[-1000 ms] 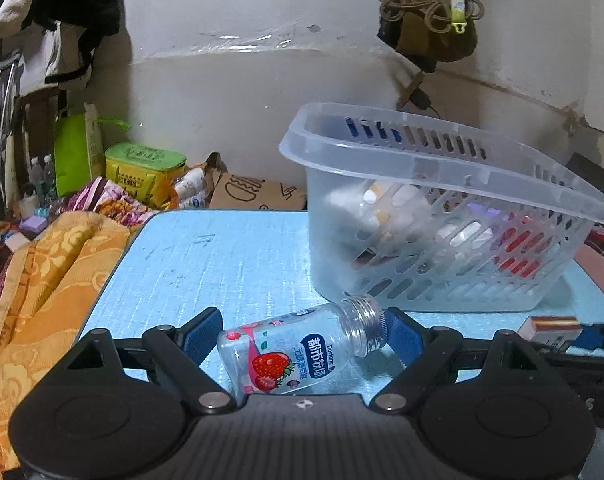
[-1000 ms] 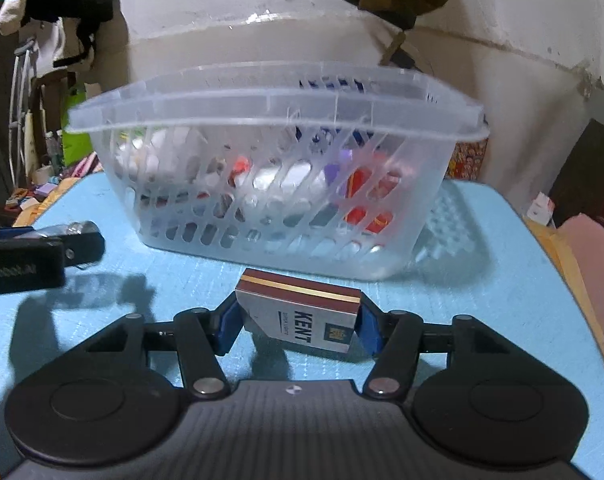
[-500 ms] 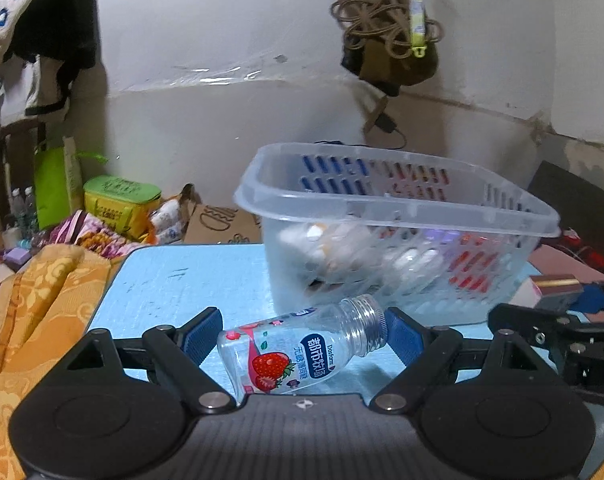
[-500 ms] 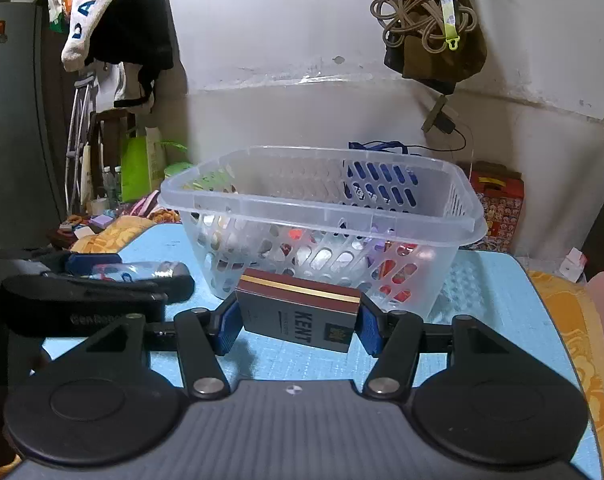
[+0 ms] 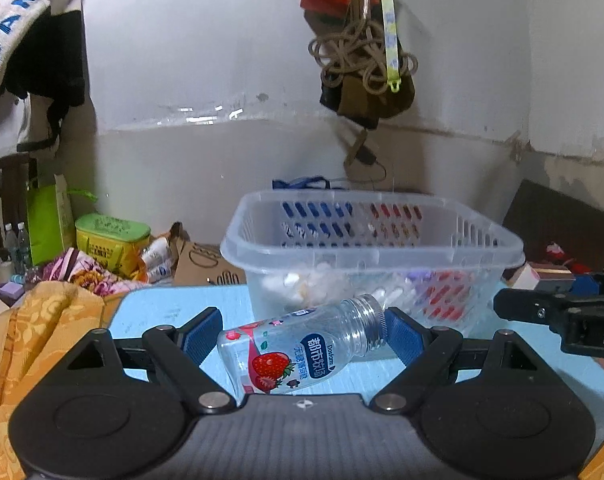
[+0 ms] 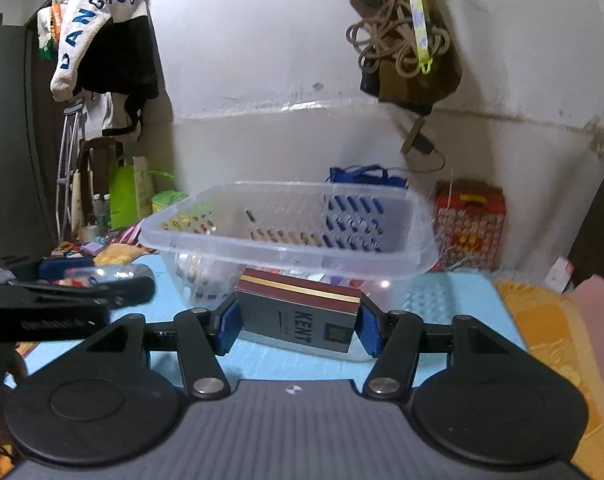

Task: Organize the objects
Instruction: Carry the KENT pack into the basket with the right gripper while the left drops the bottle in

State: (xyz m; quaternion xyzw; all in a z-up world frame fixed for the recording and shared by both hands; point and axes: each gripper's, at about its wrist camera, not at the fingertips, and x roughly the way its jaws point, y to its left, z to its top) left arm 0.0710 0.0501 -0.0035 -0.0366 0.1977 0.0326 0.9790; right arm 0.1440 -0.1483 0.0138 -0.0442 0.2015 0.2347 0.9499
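Observation:
My left gripper (image 5: 302,334) is shut on a clear plastic bottle (image 5: 302,346) with a strawberry label, held crosswise above the blue table (image 5: 173,312). My right gripper (image 6: 297,320) is shut on a grey and maroon KENT cigarette pack (image 6: 297,312). Ahead of both stands a clear slotted plastic basket (image 5: 382,240) (image 6: 285,236) with several small items inside. Each gripper shows in the other's view: the right gripper (image 5: 558,312) at the right edge, the left gripper (image 6: 73,296) with the bottle at the left.
Orange patterned cloth (image 5: 33,328) drapes over the table's left side, and more orange cloth (image 6: 542,320) lies at the right. A green tin (image 5: 109,236) and cartons sit behind the table. A bag with coiled rope (image 5: 366,64) hangs on the wall above the basket.
Both grippers have risen with their loads, so the basket now sits lower and farther in view and its open top shows. The grips are unchanged.

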